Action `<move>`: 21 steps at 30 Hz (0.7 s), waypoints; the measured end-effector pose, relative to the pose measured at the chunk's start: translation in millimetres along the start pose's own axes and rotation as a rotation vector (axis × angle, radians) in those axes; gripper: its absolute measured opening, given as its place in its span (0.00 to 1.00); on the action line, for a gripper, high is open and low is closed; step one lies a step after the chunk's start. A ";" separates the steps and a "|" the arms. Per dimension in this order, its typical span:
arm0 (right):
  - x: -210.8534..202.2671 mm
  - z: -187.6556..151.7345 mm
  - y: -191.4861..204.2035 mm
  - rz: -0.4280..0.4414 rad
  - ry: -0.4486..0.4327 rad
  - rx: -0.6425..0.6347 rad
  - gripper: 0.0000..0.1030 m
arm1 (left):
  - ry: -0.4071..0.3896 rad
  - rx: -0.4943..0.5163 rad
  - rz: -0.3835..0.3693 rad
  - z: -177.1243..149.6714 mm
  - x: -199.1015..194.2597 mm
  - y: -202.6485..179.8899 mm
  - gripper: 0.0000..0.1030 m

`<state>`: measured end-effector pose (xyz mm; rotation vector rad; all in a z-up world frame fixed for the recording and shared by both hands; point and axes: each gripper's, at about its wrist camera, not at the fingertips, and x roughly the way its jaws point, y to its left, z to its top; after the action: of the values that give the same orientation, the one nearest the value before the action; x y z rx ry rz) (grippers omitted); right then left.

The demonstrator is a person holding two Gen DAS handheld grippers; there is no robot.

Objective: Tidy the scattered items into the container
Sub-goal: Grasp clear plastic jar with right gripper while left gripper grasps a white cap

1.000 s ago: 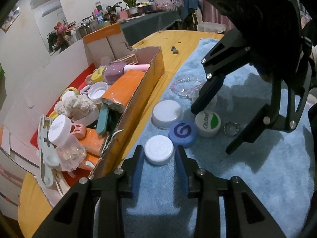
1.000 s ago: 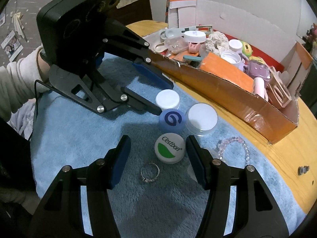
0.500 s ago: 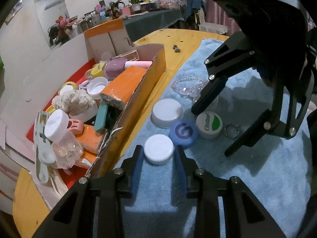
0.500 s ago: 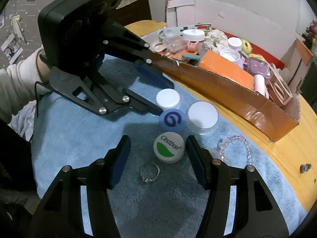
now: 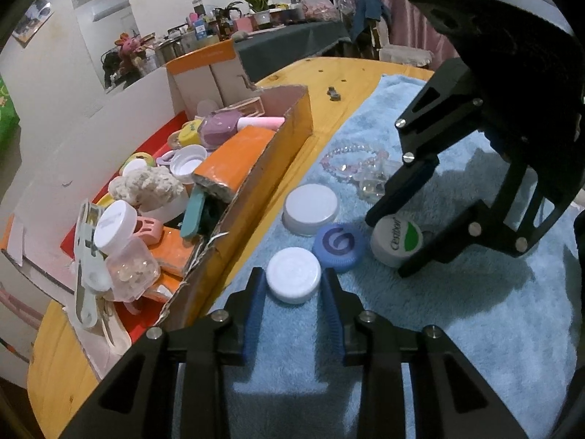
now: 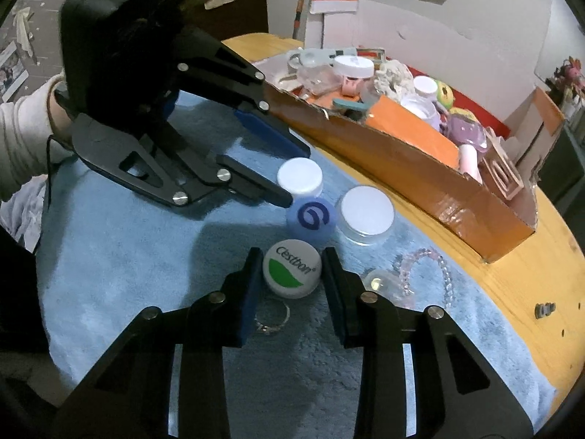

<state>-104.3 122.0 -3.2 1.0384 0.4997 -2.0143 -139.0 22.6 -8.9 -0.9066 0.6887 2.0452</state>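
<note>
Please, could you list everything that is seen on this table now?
Table: 1, wooden.
Towel: 1, light blue, on table.
Box: 1, orange cardboard, beside towel.
Small white cap: 1, white, towel, in left hand-held gripper.
Cestbon cap: 1, white-green, in right hand-held gripper.
Blue cap: 1, blue, towel.
Wide lid: 1, white, towel.
Bracelet: 1, pink, towel.
Ring: 1, silver, towel.
Hand-held grippers: 2, black, above towel.
Sleeve: 1, pale, left edge.

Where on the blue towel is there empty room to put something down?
The towel is bare on its wide stretch beside the green-leaf cap, away from the box. It is crowded near the box: caps, a bracelet, a ring.
</note>
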 end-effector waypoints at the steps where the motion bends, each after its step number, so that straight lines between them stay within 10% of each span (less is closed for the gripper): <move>1: -1.2 0.2 -0.3 -0.003 -0.005 0.002 0.30 | -0.001 -0.008 -0.001 -0.3 -1.0 1.1 0.32; 21: 1.1 1.2 -0.2 -0.017 0.023 0.042 0.30 | -0.017 -0.077 0.026 -2.5 -16.2 -0.6 0.32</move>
<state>-105.4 120.8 -3.4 1.0868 0.4812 -2.0376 -130.4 14.1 2.2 -0.9272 0.6199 2.1127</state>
